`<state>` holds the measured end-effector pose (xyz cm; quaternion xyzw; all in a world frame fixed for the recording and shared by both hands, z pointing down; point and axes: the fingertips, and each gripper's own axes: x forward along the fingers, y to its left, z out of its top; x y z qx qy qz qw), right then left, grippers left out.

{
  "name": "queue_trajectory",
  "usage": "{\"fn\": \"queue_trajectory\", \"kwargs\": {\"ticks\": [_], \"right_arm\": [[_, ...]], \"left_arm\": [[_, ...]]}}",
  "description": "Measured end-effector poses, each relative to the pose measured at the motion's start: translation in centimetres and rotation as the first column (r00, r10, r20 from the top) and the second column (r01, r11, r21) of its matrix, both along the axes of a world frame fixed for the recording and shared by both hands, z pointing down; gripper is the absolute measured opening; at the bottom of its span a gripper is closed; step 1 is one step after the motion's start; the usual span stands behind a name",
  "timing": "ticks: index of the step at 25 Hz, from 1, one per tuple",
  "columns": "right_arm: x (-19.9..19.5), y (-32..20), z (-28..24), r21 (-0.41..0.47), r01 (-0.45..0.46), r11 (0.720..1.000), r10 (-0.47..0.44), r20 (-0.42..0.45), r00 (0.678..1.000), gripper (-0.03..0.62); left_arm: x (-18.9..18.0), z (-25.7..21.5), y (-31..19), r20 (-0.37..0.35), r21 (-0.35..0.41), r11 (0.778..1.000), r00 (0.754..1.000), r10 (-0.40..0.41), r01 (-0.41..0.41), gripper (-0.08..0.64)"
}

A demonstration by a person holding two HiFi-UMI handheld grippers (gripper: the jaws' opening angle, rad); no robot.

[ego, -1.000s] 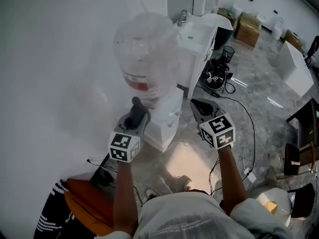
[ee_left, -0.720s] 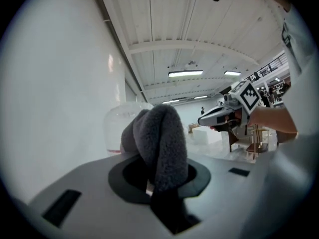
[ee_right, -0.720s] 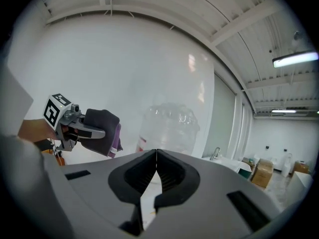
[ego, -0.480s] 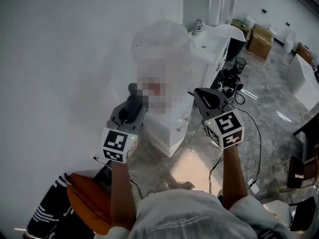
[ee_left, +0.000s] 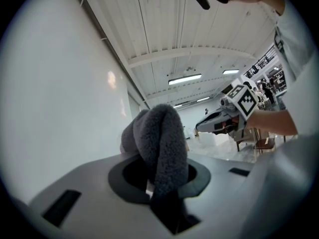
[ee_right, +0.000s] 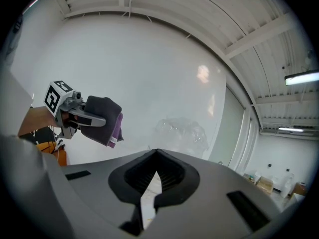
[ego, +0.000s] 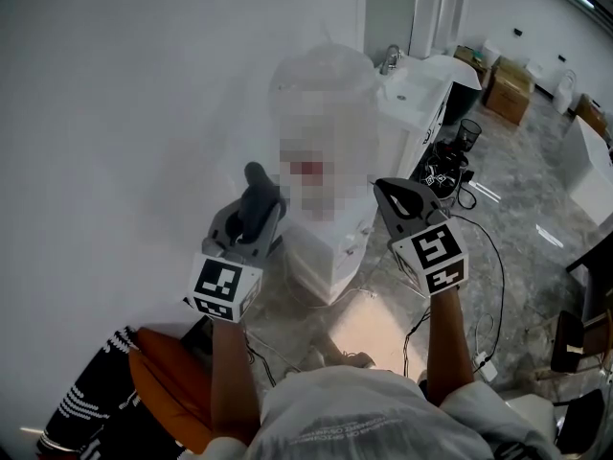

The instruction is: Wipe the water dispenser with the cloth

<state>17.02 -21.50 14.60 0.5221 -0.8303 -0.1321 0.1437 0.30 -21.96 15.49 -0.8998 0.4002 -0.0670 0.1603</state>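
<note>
Cloth (ee_left: 159, 143) clamped in left hand-held gripper (ego: 251, 214); right (ego: 383, 188) closed.

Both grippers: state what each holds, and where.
The left gripper is shut on the grey cloth, pinching a fold of it; the rest bunches up past the jaws. The right gripper is shut on nothing.

The cloth (ee_left: 158, 143) is fuzzy dark grey, and the right gripper view shows a purple edge on it. The left gripper (ego: 251, 199) and right gripper (ego: 383, 188) are grey, each carrying a white cube with black square markers. The water dispenser (ego: 330, 247) body is white. At the lower left of the head view, an orange pad (ego: 168, 381) sits beside black-and-white striped fabric (ego: 91, 405). The floor (ego: 517, 190) is marbled grey.
</note>
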Motion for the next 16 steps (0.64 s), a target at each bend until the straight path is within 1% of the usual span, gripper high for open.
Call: {"fn": "queue_trajectory", "kwargs": {"ticks": [10, 16], "right_arm": [[-0.1, 1.4, 0.8, -0.018, -0.002, 1.000, 0.002, -0.004, 1.000, 0.014], [0.1, 1.8, 0.8, -0.015, -0.010, 1.000, 0.011, 0.015, 1.000, 0.014]], "left_arm": [[0.1, 1.0, 1.4, 0.019, -0.027, 1.000, 1.000, 0.003, -0.002, 0.081], [-0.1, 1.2, 1.9, 0.010, -0.041, 0.999, 1.000, 0.005, -0.005, 0.081]]}}
